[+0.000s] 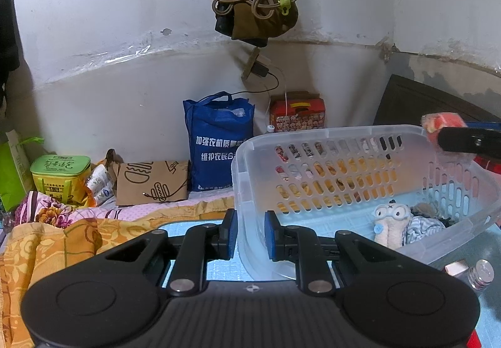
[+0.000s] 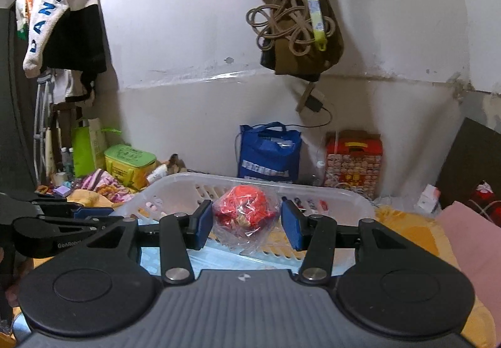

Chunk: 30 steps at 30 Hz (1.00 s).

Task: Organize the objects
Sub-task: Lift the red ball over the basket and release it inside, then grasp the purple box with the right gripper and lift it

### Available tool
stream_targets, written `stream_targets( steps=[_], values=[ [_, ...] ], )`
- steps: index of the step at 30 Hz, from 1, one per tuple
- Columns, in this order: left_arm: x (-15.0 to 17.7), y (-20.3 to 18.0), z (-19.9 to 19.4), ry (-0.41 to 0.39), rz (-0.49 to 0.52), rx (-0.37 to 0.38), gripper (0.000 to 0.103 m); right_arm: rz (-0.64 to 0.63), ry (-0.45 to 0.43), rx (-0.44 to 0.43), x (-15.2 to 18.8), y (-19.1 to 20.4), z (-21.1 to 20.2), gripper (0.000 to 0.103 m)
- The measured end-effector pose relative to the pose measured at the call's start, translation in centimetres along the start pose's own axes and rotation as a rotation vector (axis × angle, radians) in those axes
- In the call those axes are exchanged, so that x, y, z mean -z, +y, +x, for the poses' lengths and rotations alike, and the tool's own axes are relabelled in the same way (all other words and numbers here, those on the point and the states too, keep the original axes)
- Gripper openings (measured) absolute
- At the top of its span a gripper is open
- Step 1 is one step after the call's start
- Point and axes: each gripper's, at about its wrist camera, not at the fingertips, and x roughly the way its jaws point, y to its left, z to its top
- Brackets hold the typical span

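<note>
Left gripper (image 1: 250,235): jaws clamped on near rim of clear basket (image 1: 360,141), steadying it on the bed. Right gripper (image 2: 244,224): jaws parted, red wrapped toy (image 2: 245,210) loose between them above the basket. Advisable: keep basket pinned, clear pads fully, let toy fall inside beside plush figure (image 1: 391,222).

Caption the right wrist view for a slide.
Right gripper open around a plastic-wrapped red toy, poised above the clear basket.

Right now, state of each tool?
Left tool: shut on the clear basket rim.
Right tool: open; red wrapped packet sits between its pads, not pressed.
</note>
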Motion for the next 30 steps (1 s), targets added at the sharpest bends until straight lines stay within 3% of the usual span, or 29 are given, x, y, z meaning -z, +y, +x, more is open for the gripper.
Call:
stream_targets(
  steps=[1,2,3,10,15,20,23,26,30],
  values=[
    [0.0,0.0,0.0,0.0,-0.001,0.0,0.022,-0.013,0.0,-0.004,0.0,0.2,0.3,0.082],
    [0.0,0.0,0.0,0.0,-0.001,0.0,0.022,-0.024,-0.001,0.012,-0.1,0.3,0.6,0.096],
    [0.0,0.0,0.0,0.0,0.0,-0.001,0.022,-0.026,-0.03,0.055,0.0,0.5,0.5,0.103],
    [0.0,-0.2,0.0,0.0,0.007,-0.004,0.022,0.036,-0.104,0.083,2.1,-0.7,-3.2,0.103],
    [-0.1,-0.1,0.0,0.0,0.008,-0.004,0.022,0.087,-0.18,0.138,6.3,-0.3,-8.3,0.103],
    [-0.1,-0.3,0.1,-0.002,0.012,-0.005,0.022,0.053,-0.15,0.197,12.1,2.1,-10.7,0.103],
    [-0.1,-0.3,0.0,-0.003,0.008,-0.005,0.022,0.1,-0.112,0.151,14.9,3.1,-11.0,0.103],
    [0.0,-0.5,0.0,-0.006,0.021,-0.015,0.022,0.123,-0.131,0.127,16.6,4.6,-11.6,0.102],
    [0.0,-0.6,-0.1,-0.006,0.021,-0.019,0.022,0.096,-0.129,0.153,17.5,6.1,-11.2,0.084]
  ],
)
